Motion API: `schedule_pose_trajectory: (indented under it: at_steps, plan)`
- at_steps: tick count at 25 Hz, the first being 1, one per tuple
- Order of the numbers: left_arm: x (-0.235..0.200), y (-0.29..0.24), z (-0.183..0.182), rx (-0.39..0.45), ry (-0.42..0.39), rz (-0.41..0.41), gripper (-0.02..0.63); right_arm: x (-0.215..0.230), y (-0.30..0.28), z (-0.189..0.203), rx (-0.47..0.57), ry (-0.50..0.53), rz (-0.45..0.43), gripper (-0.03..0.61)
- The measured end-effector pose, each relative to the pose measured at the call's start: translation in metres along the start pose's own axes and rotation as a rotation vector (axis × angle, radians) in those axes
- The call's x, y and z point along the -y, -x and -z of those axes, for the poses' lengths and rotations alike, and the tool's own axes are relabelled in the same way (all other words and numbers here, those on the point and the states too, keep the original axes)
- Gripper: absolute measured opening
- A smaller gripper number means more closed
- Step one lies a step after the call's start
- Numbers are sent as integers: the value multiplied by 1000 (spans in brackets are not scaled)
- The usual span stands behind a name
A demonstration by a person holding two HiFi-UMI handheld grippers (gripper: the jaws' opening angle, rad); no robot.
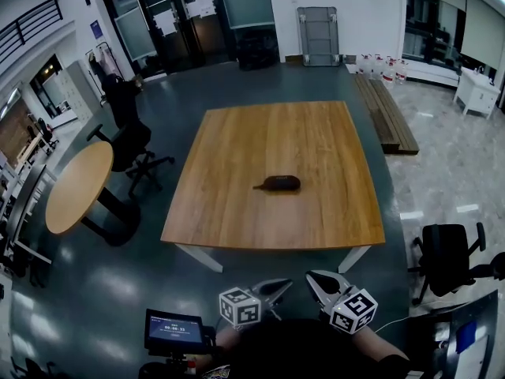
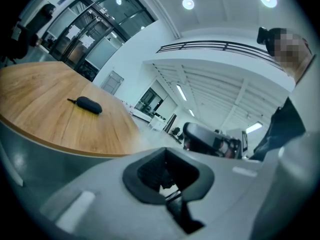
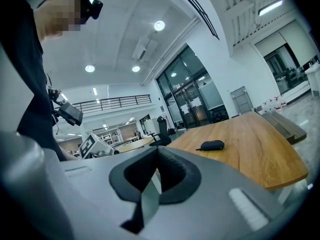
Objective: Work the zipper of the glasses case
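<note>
Dark glasses case (image 1: 280, 183) lies near centre of the wooden surface (image 1: 237, 219), well apart from both grippers. L gripper (image 1: 272, 290) & R gripper (image 1: 322, 284), held off the near edge, have fingers (image 3: 172, 171) pressed together, nothing between them.

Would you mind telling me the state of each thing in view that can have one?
glasses case: looks closed, lying flat near the middle of the wooden table, nothing touching it.
left gripper: shut, empty, held short of the table's near edge.
right gripper: shut, empty, beside the left one, also short of the table.
</note>
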State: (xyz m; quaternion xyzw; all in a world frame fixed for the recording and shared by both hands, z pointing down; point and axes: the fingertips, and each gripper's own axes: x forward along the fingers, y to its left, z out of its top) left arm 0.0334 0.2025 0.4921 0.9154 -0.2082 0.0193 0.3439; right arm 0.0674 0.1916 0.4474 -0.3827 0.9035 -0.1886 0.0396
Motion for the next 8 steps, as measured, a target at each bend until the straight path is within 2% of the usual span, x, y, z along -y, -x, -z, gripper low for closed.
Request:
schedule_pose_trajectory:
  at_steps: [8]
  plan:
    - [-5,4,-1,-5,3,-1,-2,-3,-4,0,13,4,2,5]
